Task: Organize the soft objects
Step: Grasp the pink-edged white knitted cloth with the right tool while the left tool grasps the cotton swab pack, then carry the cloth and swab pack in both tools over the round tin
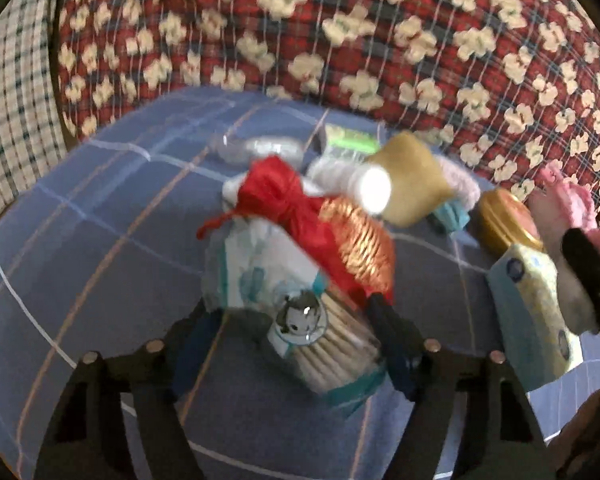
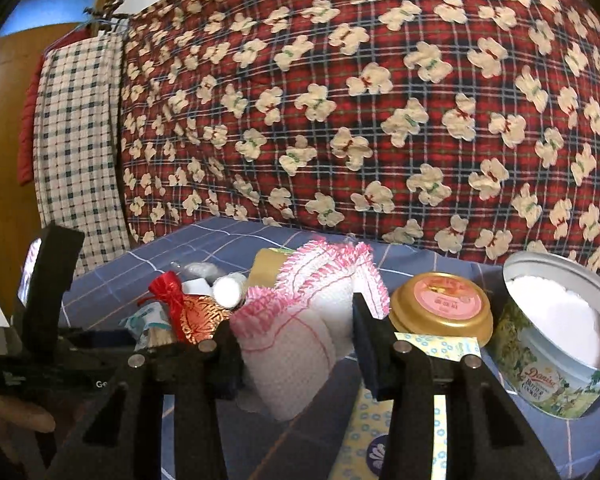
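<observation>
My left gripper [image 1: 290, 308] points down at a pile on the blue checked sheet [image 1: 100, 220]. Its jaws straddle a clear tub of cotton swabs [image 1: 320, 344]; the right finger lies against the tub, the left one stands off it. Just beyond lie a red-and-gold drawstring pouch [image 1: 328, 232] and a white-and-teal tissue pack [image 1: 256, 272]. My right gripper [image 2: 296, 316] is shut on a pink-fringed white knitted cloth [image 2: 292, 360], which it holds above the sheet. That cloth [image 1: 568, 196] shows at the right edge of the left wrist view.
An open butter cookie tin [image 2: 560, 340] stands at the right, a gold-lidded jar [image 2: 444, 304] beside it, a yellow tissue pack [image 2: 380, 432] in front. Behind the pile lie an olive pouch [image 1: 412, 176], a clear bottle [image 1: 256, 148] and a green box [image 1: 348, 140]. A red plaid quilt [image 2: 380, 120] rises behind.
</observation>
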A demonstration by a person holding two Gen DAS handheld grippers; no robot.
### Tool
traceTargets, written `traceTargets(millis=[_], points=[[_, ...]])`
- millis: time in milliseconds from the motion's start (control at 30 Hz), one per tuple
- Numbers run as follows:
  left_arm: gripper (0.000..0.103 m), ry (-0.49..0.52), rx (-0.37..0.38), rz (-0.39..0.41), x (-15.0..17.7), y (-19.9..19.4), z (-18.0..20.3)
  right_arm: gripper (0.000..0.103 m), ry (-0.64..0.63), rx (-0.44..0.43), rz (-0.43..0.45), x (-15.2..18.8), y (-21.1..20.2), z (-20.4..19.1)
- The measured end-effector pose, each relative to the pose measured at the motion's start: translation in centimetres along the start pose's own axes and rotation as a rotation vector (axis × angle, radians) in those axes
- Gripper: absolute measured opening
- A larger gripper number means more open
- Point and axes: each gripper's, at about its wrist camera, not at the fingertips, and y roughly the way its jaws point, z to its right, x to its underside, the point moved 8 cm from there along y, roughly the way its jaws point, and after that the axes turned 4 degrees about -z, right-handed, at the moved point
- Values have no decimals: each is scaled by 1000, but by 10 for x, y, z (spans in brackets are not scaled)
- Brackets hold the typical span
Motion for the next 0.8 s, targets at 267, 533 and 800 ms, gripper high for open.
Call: traceTargets(millis=[267,533,800], points=[[50,-2,-57,1,-1,-6,-34,47,5,-18,44,-1,-12,-1],[43,-31,-25,47,-4,-12,-38,47,-37,-3,77,-3,-17,-5],[41,16,-1,174,-16,-42,-25,47,30,18,120,-11,-26,14]])
